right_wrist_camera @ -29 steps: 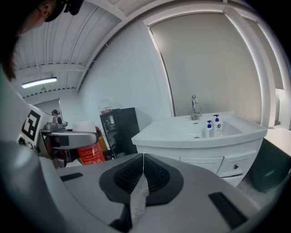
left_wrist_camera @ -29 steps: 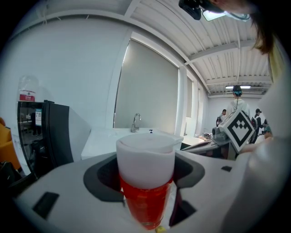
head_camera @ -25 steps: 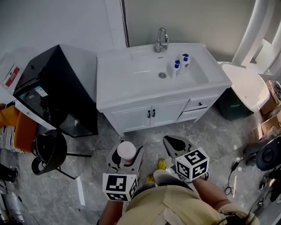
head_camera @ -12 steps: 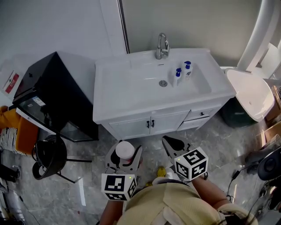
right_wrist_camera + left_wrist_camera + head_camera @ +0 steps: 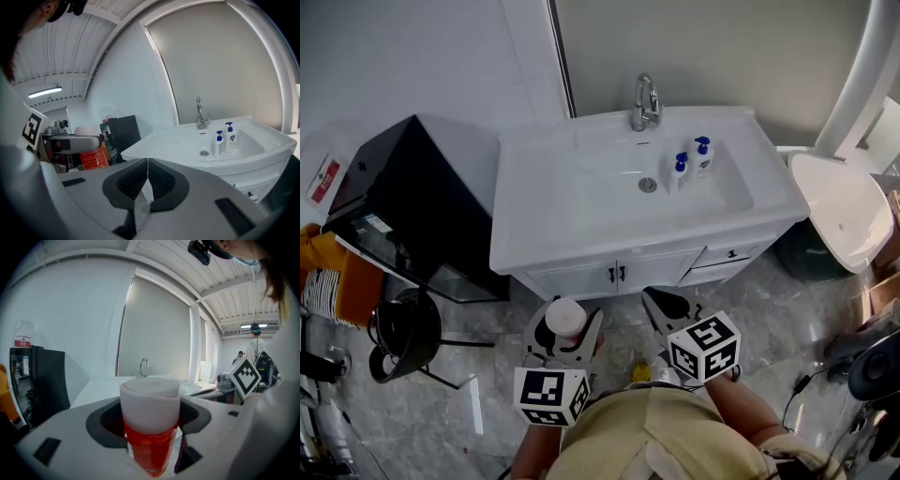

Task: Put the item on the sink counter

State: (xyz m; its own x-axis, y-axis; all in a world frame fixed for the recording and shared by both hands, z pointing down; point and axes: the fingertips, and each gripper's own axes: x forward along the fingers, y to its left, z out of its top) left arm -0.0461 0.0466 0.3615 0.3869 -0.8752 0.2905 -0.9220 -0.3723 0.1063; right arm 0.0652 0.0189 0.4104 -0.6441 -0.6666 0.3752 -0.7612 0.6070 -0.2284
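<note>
At lower centre, the left gripper (image 5: 567, 323) grasped a white-capped, orange-red plastic bottle (image 5: 151, 446). The right gripper (image 5: 146, 180) was clenched empty below the white sink counter (image 5: 553, 211).

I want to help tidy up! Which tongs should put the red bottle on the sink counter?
Left. The left tongs grip the white-capped red bottle, with the sink counter straight ahead. The right tongs are shut and empty.

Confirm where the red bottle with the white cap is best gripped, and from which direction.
Take the red bottle by its round body, just under the wider white cap, with the jaws closing from either side. It stands upright, and the overhanging cap should keep it from sliding down. The left gripper is shut on it this way.
</note>
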